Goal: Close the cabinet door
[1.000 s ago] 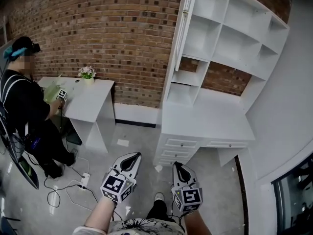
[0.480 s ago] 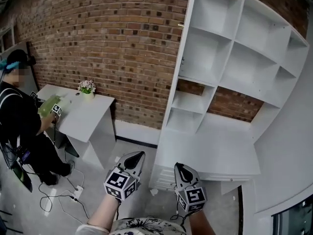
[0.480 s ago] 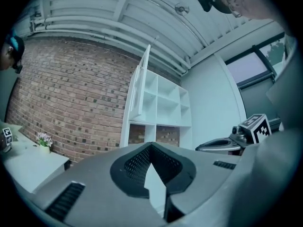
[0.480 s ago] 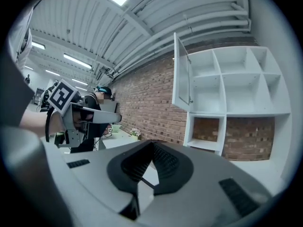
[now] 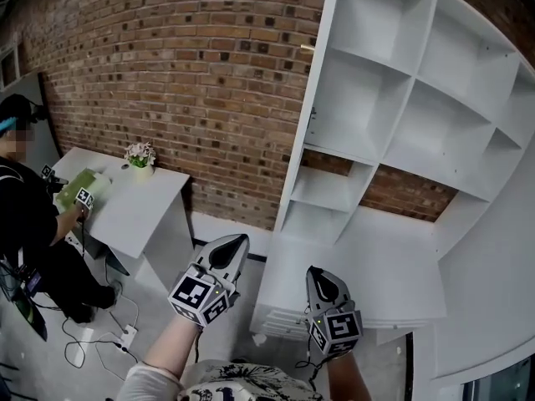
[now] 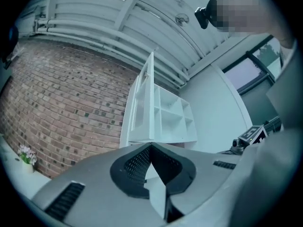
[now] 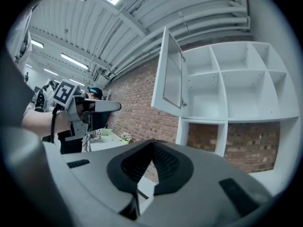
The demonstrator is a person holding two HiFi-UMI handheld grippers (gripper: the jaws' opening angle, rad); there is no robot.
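Left gripper (image 5: 233,247): jaws pressed together, tips meeting, nothing between them. Held out in front of the body, tips toward the brick wall (image 5: 184,82) and the left edge of the shelf unit (image 5: 359,98).
Right gripper (image 5: 318,276): jaws closed tip to tip, empty. Held just right of the left one, pointing at the desk (image 5: 368,266) under the shelves.
Door (image 7: 170,77): open. It swings out from the top left compartment of the shelf unit, hinged along the compartment's left side, panel standing well out from the front. The left gripper view shows it nearly edge-on.
Contact: neither gripper touches the door; both sit below it and apart from it.
Shelf unit: white, open compartments, all bare. Brick shows through the gaps in the lower row.
Desk: white, drawers in the front, joined to the shelf base.
Side table (image 5: 125,211): white, against the brick wall at left, with a small flower pot (image 5: 140,157) on top.
Second person (image 5: 25,215): at the side table's left end, dark clothes, holding a marker-cube gripper near a green thing (image 5: 84,184).
Floor: cables and a power strip (image 5: 127,334) near the side table.
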